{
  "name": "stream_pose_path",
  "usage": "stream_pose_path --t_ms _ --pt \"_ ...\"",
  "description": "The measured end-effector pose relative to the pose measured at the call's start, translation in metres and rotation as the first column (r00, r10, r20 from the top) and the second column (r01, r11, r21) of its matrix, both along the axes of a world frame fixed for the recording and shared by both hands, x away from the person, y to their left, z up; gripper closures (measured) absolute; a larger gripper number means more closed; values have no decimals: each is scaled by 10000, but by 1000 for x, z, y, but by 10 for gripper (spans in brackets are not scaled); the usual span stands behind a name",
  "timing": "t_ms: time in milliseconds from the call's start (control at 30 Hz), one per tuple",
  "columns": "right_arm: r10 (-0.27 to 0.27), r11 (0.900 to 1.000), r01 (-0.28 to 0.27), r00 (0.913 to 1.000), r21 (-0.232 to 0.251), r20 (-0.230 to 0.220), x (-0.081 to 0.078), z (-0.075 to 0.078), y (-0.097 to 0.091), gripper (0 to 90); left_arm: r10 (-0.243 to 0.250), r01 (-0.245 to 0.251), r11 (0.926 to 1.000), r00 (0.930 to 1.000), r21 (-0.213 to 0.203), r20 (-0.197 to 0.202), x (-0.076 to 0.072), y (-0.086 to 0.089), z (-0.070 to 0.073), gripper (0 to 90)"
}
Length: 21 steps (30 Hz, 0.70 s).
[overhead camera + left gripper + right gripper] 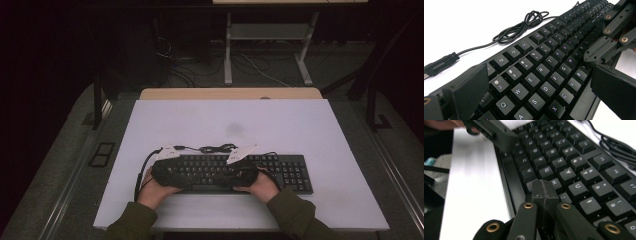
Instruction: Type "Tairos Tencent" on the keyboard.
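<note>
- A black keyboard (235,172) lies at six o'clock on the white tabletop (280,125), its coiled cable (217,148) just beyond it at twelve.
- The left gripper (541,82) hangs over the keyboard's left end, fingers (471,87) spread wide, grasping nothing.
- The right gripper (544,191) has its fingers clenched together, tips down on the keys around H.

A white worktop (280,125) is set on dark grey floor (65,165). Beyond the worktop, a white desk frame (267,35) and tangled cables (190,65) are seen in dim light.
</note>
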State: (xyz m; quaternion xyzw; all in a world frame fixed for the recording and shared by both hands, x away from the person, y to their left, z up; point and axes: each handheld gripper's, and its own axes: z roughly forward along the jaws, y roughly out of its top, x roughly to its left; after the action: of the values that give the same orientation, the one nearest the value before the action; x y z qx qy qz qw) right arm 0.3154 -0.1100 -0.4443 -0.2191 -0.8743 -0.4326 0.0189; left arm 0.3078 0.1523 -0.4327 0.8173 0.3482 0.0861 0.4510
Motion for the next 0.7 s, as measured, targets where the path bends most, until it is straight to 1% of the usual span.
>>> stream_pose_path --t_ms 33,267,400,467,633,700 --pt "3 10000 -2 10000 75 -35 0 -1 0 895 -4 4 10000 10000 2 1 0 0 0 10" --pt "10 10000 -9 10000 78 -40 1 -1 0 895 -59 59 10000 10000 -41 -67 0 0 0 13" --pt "-7 9999 7 10000 145 -38 1 0 -1 894 -122 121 9999 9999 -48 -31 0 1 0 31" --pt "-21 9996 23 10000 293 -53 1 1 -3 894 -146 145 9999 9999 -84 -36 0 0 0 39" --pt "-118 9993 119 9999 359 -31 2 2 -5 893 -213 213 9997 9998 -107 -3 -1 0 1 64" --pt "-148 9988 149 9999 463 -12 2 3 -6 862 -252 252 9996 9997 -126 0 -2 0 1 86"
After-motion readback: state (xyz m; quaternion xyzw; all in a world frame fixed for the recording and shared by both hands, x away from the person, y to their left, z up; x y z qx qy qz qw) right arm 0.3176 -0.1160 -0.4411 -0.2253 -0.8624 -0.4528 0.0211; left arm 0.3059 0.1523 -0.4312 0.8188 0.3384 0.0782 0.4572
